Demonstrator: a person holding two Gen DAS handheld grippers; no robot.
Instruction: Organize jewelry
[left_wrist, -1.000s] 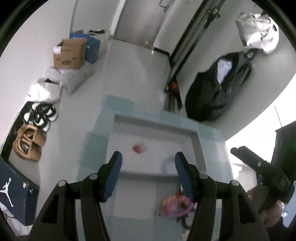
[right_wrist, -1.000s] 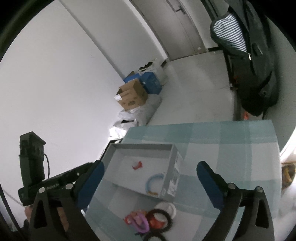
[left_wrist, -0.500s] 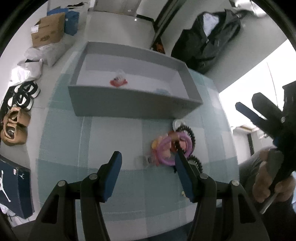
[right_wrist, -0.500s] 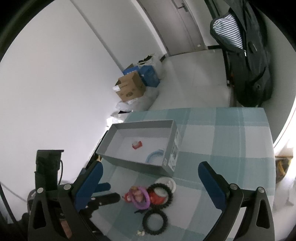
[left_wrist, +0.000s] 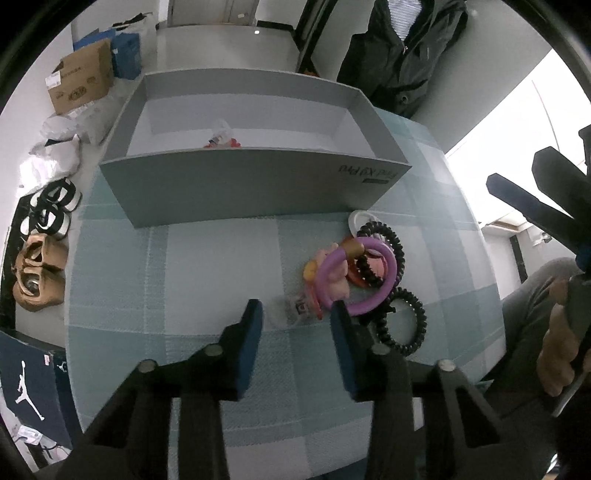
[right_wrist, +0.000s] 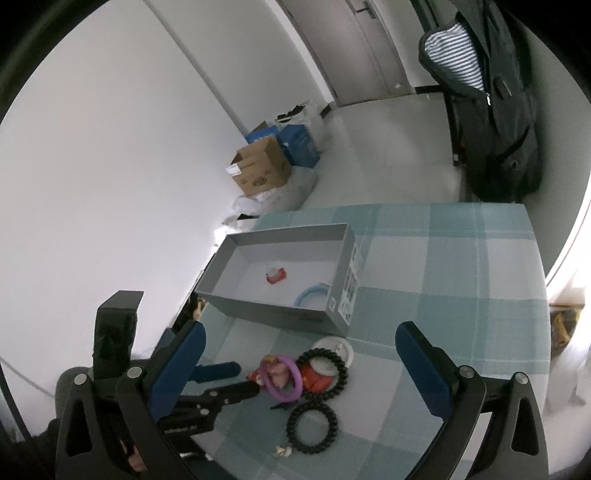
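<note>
A grey open box (left_wrist: 255, 184) (right_wrist: 280, 314) stands on the checked teal tablecloth; it holds a red clip (right_wrist: 275, 275) and a light blue ring (right_wrist: 312, 293). In front of it lies a pile: a purple ring (left_wrist: 360, 277) (right_wrist: 282, 378), two black coil bands (left_wrist: 404, 319) (right_wrist: 312, 426), a pink piece and a white ring (right_wrist: 332, 349). My left gripper (left_wrist: 295, 314) is open, low over the cloth, just short of a small clear packet (left_wrist: 291, 310) beside the purple ring. My right gripper (right_wrist: 299, 354) is open and held high above the pile.
The table edge (left_wrist: 70, 280) drops to the floor at the left, with shoes (left_wrist: 37, 269) and a cardboard box (left_wrist: 79, 81) below. A dark jacket (right_wrist: 491, 110) hangs at the far right. A small white bit (right_wrist: 282, 450) lies near the front edge.
My left gripper has swung down from over the box to the pile and narrowed its opening. My right gripper has risen and pulled back a little.
</note>
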